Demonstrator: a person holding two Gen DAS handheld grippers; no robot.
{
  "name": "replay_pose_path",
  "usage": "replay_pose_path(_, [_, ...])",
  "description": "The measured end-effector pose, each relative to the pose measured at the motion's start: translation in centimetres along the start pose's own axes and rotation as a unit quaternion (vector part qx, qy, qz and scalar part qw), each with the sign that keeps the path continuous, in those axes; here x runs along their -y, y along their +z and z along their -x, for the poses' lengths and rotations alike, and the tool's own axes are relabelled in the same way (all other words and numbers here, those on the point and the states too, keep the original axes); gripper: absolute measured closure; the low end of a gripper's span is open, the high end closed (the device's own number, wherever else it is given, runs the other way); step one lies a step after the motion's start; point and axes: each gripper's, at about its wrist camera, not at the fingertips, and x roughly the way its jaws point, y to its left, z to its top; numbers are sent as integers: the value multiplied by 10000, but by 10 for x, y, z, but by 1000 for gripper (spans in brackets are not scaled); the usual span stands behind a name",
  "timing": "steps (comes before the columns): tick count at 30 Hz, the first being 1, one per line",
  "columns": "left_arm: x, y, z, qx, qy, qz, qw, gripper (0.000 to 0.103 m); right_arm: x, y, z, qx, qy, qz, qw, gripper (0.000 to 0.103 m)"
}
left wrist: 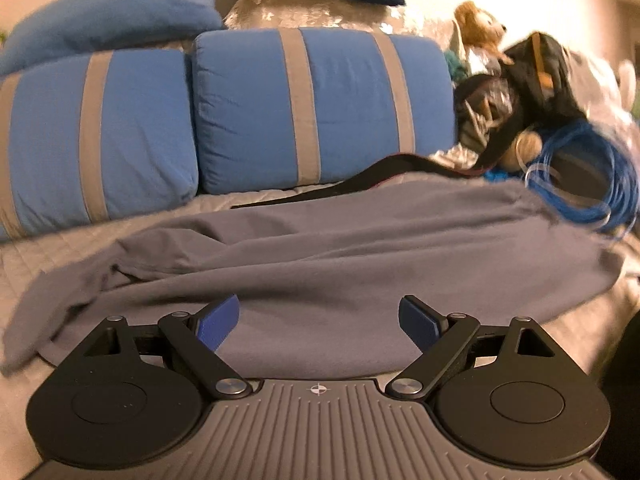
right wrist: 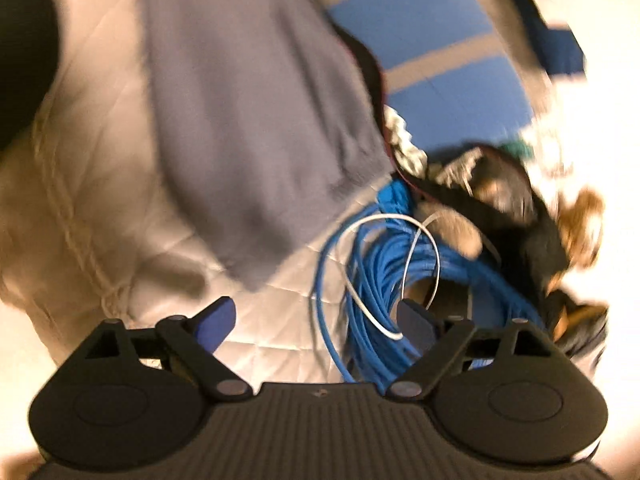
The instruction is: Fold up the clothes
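Although the right wrist view is smeared with motion blur, its main shapes can still be read: a grey garment [right wrist: 248, 120] lies spread on a pale quilted bedspread [right wrist: 100, 184], and beside its hem sits a loose coil of blue cable [right wrist: 384, 276] with a thin white wire [right wrist: 372, 316] looped across it. Beyond the coil, a dark heap with tan patches [right wrist: 516, 216] is too blurred to name. The right gripper [right wrist: 316, 320] hangs over the bedspread and the coil's edge, its blue-padded jaws spread wide with nothing between them.

From the left wrist the picture is sharper. The garment [left wrist: 340, 248] is a soft, matte knit, rumpled into long folds and stretched across the bedspread [left wrist: 36, 256]; its near edge is cut off behind the gripper body. The left gripper [left wrist: 318, 322] is poised just above the cloth, jaws wide apart and pinching nothing. A strip of black fabric [left wrist: 360, 184] shows along the garment's far edge, mostly hidden. Behind stand two plump blue pillows with grey stripes [left wrist: 312, 108], a plain blue pillow [left wrist: 112, 12] above them, and to the right a teddy bear [left wrist: 478, 24], a dark bag [left wrist: 540, 76] and the cable coil [left wrist: 588, 184], all partly overlapping one another.
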Motion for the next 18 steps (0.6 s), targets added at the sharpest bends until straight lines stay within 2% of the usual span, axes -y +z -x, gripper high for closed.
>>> replay_pose_path(2, [6, -6, -1, -2, 29, -297, 9996, 16, -19, 3, -4, 157, -347, 452, 9982, 11])
replay_pose_path(4, [12, -14, -2, -10, 62, -633, 9980, 16, -27, 7, -4, 362, -652, 632, 9952, 15])
replay_pose_path(8, [27, -28, -4, -21, 190, -1324, 9910, 15, -42, 14, -7, 619, -780, 1118, 9887, 26])
replay_pose_path(9, [31, -31, -4, -7, 230, -1518, 9881, 15, -47, 15, -10, 645, -719, 1261, 9873, 33])
replay_pose_path(10, [36, -35, -5, 9, 269, -1712, 9849, 15, -50, 17, -12, 626, -610, 1360, 9868, 50])
replay_pose_path(12, [44, -41, -7, 39, 370, -2090, 9772, 15, -55, 20, -15, 556, -369, 1511, 9863, 76])
replay_pose_path(14, [51, -48, -11, 68, 495, -2450, 9682, 15, -52, 23, -16, 561, -318, 1440, 9875, 79])
replay_pose_path(18, [69, -57, -21, 146, 686, -3093, 9484, 15, -22, 29, -13, 547, -448, 875, 9937, 84])
